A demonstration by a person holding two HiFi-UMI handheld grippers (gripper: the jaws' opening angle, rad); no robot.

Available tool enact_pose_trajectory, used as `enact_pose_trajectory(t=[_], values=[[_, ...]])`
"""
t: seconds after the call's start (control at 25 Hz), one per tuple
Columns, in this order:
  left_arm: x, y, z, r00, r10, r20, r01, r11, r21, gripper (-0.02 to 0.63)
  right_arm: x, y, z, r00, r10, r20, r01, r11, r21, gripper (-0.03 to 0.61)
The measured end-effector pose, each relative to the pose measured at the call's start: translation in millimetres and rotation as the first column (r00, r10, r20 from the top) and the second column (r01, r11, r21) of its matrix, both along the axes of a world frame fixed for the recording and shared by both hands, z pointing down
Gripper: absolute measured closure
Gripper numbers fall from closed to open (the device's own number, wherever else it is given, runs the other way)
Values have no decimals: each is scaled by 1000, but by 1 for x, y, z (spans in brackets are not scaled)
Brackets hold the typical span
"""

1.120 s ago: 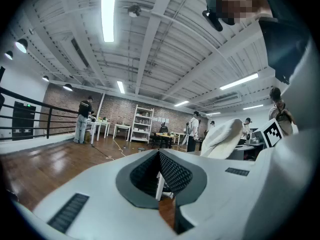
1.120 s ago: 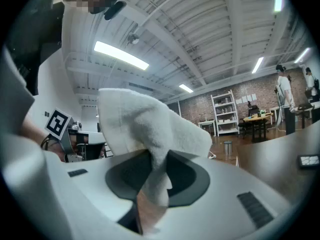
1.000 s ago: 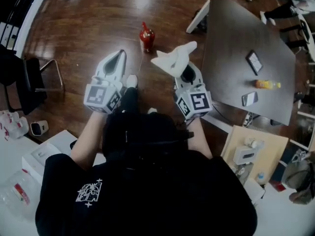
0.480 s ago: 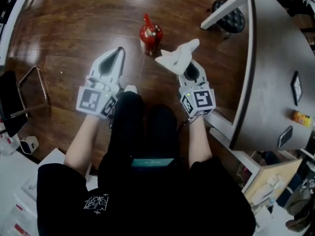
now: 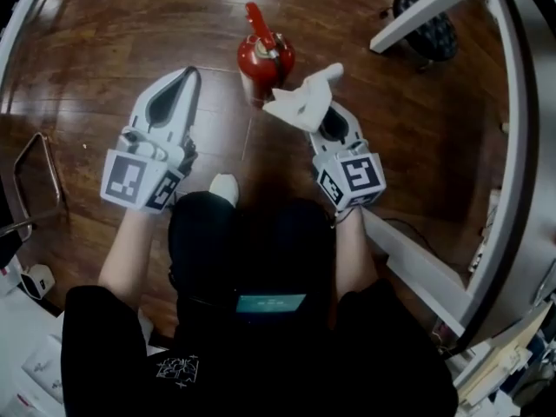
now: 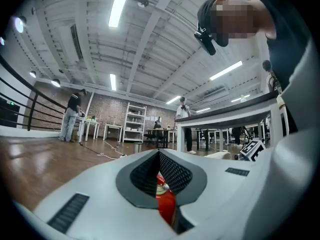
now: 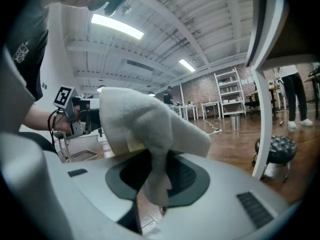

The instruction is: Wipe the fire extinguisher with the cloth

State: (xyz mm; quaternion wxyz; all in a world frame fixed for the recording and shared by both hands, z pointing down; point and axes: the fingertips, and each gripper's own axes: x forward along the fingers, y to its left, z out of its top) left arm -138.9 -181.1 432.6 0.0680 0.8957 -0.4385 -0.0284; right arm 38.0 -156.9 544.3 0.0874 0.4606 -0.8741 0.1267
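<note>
A red fire extinguisher [image 5: 265,55] stands on the wooden floor, just ahead of and between my two grippers. My left gripper [image 5: 185,76] points at the floor left of it, jaws together with nothing in them. Through the slit behind its closed tips [image 6: 159,154], the left gripper view shows the red extinguisher [image 6: 165,204]. My right gripper [image 5: 318,115] is shut on a crumpled white cloth [image 5: 304,101], held close to the extinguisher's right side. In the right gripper view the cloth [image 7: 145,119] bulges over the right gripper [image 7: 155,166] and hides what lies ahead.
A white table leg [image 5: 426,11] and a black stool [image 5: 427,31] stand at the back right. The grey desk edge [image 5: 519,146] curves down the right side. A metal chair frame [image 5: 43,176] is at the left. My shoe [image 5: 223,185] rests on the floor between the grippers.
Both grippers and my head have moved closer to the extinguisher, which now looks larger and sits nearer the cloth. The cloth stays held in the right gripper.
</note>
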Motion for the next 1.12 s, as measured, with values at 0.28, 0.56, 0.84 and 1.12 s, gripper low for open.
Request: enact_pose_trajectory(t=[0.28,0.56,0.84,1.12], values=[[6,2,15,1000,-21,-4,21,1000,17,611,-3,-15,7,999,-35,29,35,999,-5,465],[6,13,14,999,-43,-6,43,999,25,609,-14,-35,9,996,-88,-1,88,996,-19,469],[16,17,18,999,-51,-7,51,998,23,609,-24,-66,39,994,-102,-27,100,993,-64,469],[26,29,20,1000,-27,-4,27,1000,6,610,-20,-58,75,997,-64,39,68,992,-109,474]])
